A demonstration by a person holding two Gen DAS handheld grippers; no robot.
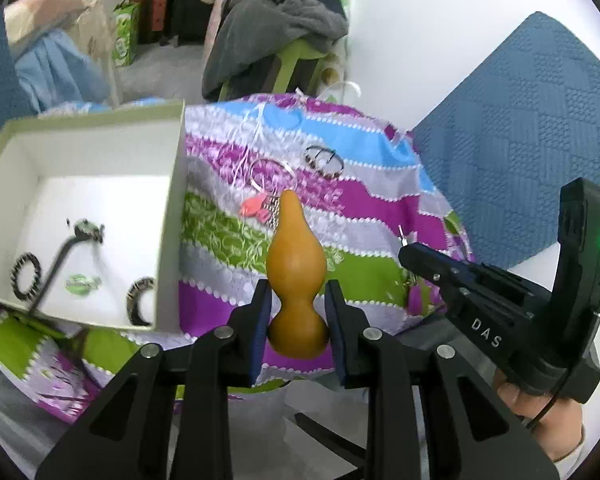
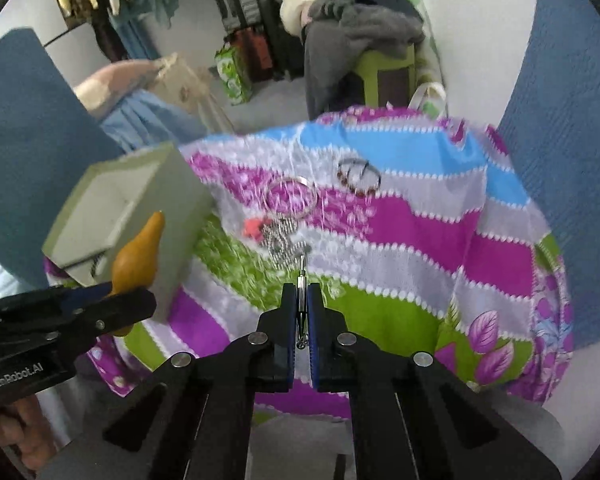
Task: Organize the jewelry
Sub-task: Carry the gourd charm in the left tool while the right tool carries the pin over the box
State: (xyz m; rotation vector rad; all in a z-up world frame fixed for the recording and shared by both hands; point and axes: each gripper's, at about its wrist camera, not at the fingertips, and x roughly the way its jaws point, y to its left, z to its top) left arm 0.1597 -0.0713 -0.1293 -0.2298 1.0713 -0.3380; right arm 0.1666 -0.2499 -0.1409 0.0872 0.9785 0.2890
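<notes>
Jewelry lay in two places. The white box (image 1: pixel 100 184) on the left held a black bead ring (image 1: pixel 26 276), a green charm (image 1: pixel 80 283) and a curved bangle (image 1: pixel 138 300). Silver rings (image 1: pixel 324 162) and a pink charm (image 1: pixel 252 207) lay on the striped cloth (image 1: pixel 360 216), farther away. The left gripper (image 1: pixel 298 312) squeezed an orange gourd (image 1: pixel 296 272). The right gripper (image 2: pixel 300 320) pinched a thin silver pin (image 2: pixel 301 280).

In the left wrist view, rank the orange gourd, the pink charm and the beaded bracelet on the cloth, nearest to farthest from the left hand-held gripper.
1. Orange gourd: clamped in the left hand-held gripper.
2. Pink charm: just beyond the gourd's tip, slightly left.
3. Beaded bracelet: farthest, slightly right on the striped cloth.
</notes>
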